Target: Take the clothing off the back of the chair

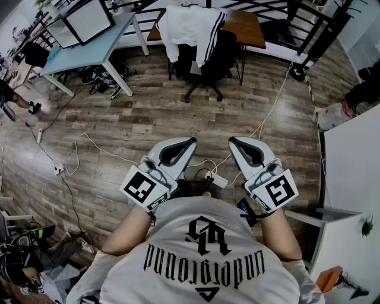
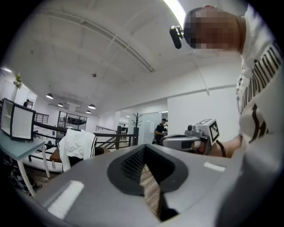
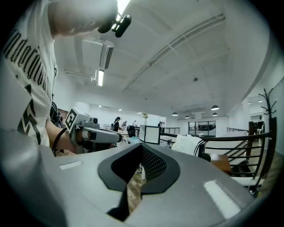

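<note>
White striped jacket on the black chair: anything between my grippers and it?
Nothing upright. Between the shut, empty left gripper and right gripper and the white black-striped jacket on the black office chair lies only wooden floor, crossed by white cables.

**Open office, wood floor, white ceiling**

A grey-brown wood plank floor [image 1: 148, 119] runs through the room. At the far side, a light blue desk [image 1: 89, 54] carries a monitor [image 1: 89, 21], with a brown desk [image 1: 244, 27] next to it. A black railing [image 2: 116, 134] runs behind them. Overhead is a white ceiling [image 2: 88, 53] with a strip light [image 2: 175, 13] and round lamps [image 2: 49, 96].
</note>
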`<move>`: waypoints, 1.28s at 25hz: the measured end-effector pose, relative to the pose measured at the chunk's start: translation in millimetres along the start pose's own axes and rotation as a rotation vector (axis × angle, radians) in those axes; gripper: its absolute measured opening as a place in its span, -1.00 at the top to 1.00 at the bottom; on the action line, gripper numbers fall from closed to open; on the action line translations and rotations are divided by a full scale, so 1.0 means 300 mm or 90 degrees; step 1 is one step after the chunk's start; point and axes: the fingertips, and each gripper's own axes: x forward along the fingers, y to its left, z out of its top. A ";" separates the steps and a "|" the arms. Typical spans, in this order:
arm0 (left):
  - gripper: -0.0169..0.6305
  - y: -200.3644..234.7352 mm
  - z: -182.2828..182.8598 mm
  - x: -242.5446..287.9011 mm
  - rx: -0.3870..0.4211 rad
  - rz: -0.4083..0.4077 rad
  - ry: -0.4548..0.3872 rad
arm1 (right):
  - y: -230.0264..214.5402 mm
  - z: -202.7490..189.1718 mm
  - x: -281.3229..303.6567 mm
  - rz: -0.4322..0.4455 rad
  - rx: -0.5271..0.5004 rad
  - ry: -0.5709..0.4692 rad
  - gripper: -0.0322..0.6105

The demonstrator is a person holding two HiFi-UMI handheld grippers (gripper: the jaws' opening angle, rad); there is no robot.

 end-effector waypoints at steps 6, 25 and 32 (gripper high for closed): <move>0.80 0.048 -0.008 0.004 -0.003 0.002 0.000 | -0.014 -0.021 0.042 0.000 0.003 0.006 0.89; 0.80 0.677 0.011 -0.053 -0.001 0.014 -0.002 | -0.148 -0.015 0.648 -0.015 0.008 0.025 0.89; 0.80 0.855 0.032 -0.105 -0.016 -0.011 0.016 | -0.162 -0.007 0.852 -0.034 0.002 0.038 0.89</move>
